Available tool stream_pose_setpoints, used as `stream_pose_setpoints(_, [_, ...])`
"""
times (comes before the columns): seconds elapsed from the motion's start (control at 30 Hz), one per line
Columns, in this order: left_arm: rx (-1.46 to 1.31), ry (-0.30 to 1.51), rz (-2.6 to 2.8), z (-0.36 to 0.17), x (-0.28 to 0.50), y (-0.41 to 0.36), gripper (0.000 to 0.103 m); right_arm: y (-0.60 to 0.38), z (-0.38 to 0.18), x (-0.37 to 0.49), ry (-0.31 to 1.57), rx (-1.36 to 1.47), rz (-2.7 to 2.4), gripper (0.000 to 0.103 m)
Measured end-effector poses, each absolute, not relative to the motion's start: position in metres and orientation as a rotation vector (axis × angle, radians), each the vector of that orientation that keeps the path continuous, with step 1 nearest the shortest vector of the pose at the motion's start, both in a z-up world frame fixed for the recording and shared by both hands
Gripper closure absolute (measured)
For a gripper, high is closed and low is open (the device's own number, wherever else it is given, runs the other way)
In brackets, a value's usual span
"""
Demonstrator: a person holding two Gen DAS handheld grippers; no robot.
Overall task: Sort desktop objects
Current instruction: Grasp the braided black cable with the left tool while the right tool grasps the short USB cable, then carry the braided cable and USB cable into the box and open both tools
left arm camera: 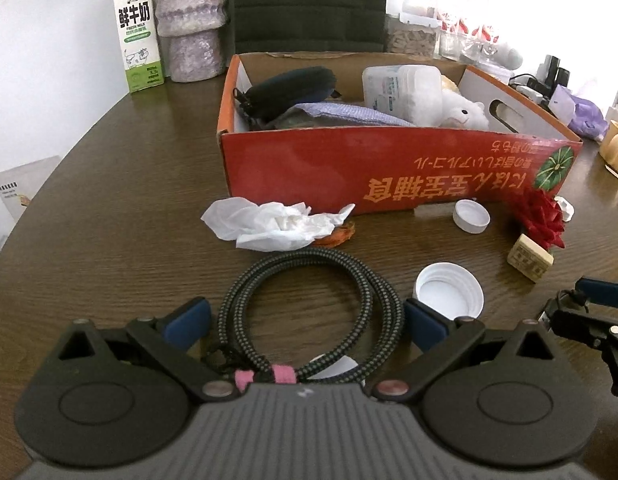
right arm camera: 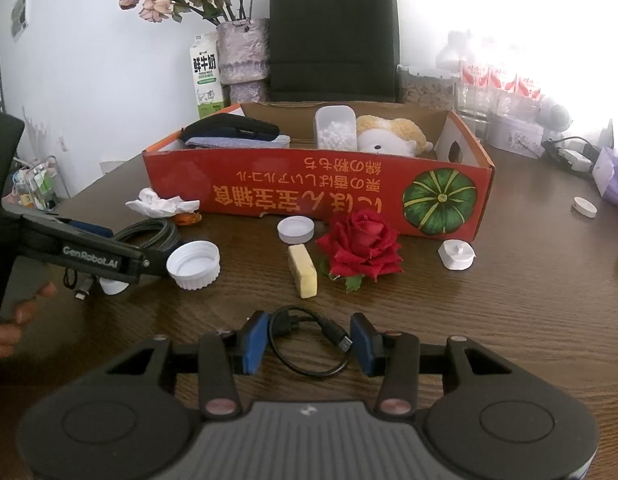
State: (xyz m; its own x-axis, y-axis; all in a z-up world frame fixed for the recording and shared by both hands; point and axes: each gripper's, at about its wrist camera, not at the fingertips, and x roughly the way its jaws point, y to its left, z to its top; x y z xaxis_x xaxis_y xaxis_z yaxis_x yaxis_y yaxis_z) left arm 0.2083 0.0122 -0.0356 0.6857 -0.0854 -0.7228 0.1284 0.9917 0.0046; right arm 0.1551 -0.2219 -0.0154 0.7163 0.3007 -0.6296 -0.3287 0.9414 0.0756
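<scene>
We hold our left gripper (left arm camera: 307,322) low over the wooden table (left arm camera: 129,208), its blue pads spread wide. A coil of braided cable (left arm camera: 313,312) bound with a pink tie lies between them, and neither pad presses on it; the coil nearly fills the gap. Just past our right pad sits a large white cap (left arm camera: 449,290), open side up. Farther ahead of these tongs lie a crumpled tissue (left arm camera: 273,220) and, touching its right end, a scrap of orange peel (left arm camera: 341,236). Beyond them stands the red cardboard box (left arm camera: 389,168), holding a dark pouch (left arm camera: 289,88), a clear plastic container (left arm camera: 401,88) and a white plush toy (left arm camera: 465,112).

Our right gripper (right arm camera: 307,342) is about halfway open around a small black USB cable (right arm camera: 309,344) looped on the table. Its left pad looks to be against the loop, but the plug end sits just short of the right pad, so we cannot tell whether it has a hold. Ahead of these tongs lie a pale yellow block (right arm camera: 303,272), a red rose (right arm camera: 361,244) to its right, and a smaller white cap (right arm camera: 296,229) near the box front. A white plug-like piece (right arm camera: 457,254) rests farther to the right.
</scene>
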Motion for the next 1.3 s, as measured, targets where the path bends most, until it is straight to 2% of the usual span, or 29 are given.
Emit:
stream_pose_setpoints(0.07, [0.055, 0.799, -0.116, -0.036, 0.206, 0.012, 0.0, -0.222, -0.016, 0.155, 0.688, -0.042, 0.349, 0.058])
stream_pose_setpoints(0.13, [0.053, 0.783, -0.111, -0.036, 0.203, 0.011, 0.009, -0.222, -0.016, 0.155, 0.687, -0.042, 0.349, 0.058])
stream_pose_setpoints(0.7, [0.017, 0.713, -0.103, -0.021, 0.177, 0.012, 0.013, -0.224, -0.013, 0.152, 0.681, -0.028, 0.346, 0.061])
stream_pose_setpoints(1.3, [0.0, 0.577, -0.106, 0.026, 0.15, 0.011, 0.013, -0.223, 0.035, 0.132, 0.536, -0.049, 0.357, 0.062])
